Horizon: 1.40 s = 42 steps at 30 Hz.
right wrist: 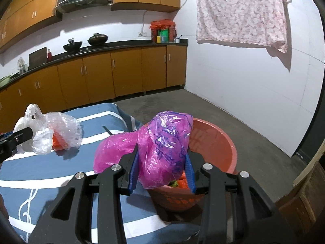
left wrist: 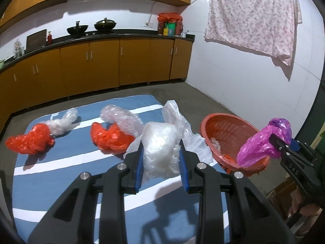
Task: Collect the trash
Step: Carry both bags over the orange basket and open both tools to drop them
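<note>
Both jaws were clamped on plastic: your left gripper pinched a white plastic bag above the blue striped cloth, and your right gripper held a magenta bag printed with blue characters too crumpled to read, over the rim of the single red basket. On the cloth you had two orange bags and two clear bubble-wrap bundles left. Raised letters "DAS" showed on the right gripper's side in the left view. Both grippers pointed forward and tilted downward, side by side.
</note>
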### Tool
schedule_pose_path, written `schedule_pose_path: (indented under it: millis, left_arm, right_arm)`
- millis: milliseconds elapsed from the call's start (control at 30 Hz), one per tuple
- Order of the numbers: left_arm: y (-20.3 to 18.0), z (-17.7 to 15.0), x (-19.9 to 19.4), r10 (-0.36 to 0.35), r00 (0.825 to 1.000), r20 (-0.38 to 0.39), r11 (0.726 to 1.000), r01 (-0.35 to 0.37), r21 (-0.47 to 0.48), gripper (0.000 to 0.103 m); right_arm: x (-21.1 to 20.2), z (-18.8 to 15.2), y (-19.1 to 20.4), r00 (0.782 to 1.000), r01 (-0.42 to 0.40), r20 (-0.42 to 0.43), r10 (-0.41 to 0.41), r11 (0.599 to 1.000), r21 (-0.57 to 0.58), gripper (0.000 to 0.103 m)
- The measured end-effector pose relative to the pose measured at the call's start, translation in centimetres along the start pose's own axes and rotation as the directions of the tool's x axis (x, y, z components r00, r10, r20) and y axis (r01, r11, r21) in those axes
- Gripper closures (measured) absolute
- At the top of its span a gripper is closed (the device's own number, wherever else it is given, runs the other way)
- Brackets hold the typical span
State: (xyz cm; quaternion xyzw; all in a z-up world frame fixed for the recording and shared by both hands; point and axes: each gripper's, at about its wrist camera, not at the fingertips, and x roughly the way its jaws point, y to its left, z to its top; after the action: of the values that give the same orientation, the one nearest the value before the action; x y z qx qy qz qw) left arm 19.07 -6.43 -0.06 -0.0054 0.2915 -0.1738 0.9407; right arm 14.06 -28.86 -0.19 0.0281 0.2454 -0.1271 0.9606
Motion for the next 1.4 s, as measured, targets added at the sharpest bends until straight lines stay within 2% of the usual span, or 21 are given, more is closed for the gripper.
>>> schedule_pose_path:
  millis: [333, 600, 900, 1267, 1400]
  left_arm:
    - [-4.0, 1.2, 2.8, -0.078, 0.997, -0.014, 0.997, 0.078, 0.021, 0.073]
    - [-8.4, 2.5, 6.6, -0.139, 0.990, -0.026, 0.989, 0.140, 0.056, 0.073]
    - [-11.8, 3.3, 11.6, -0.189, 0.980, -0.067, 0.980, 0.192, 0.048, 0.073]
    - [-14.3, 3.3, 15.3, -0.232, 0.967, -0.100, 0.969, 0.240, 0.068, 0.072]
    - [-14.4, 3.2, 16.2, -0.245, 0.963, -0.116, 0.966, 0.253, 0.060, 0.066]
  right_arm:
    - [1.1, 1.5, -4.1, 0.996, 0.088, 0.019, -0.090, 0.994, 0.066, 0.064]
    - [3.5, 2.6, -6.9, 0.988, 0.148, 0.014, -0.151, 0.983, 0.112, 0.064]
    - [5.8, 2.3, -8.4, 0.986, 0.168, -0.005, -0.168, 0.977, 0.131, 0.064]
    - [7.2, 2.4, -10.3, 0.984, 0.178, -0.016, -0.178, 0.963, 0.204, 0.064]
    - [7.7, 2.7, -10.9, 0.988, 0.152, -0.016, -0.153, 0.958, 0.241, 0.062]
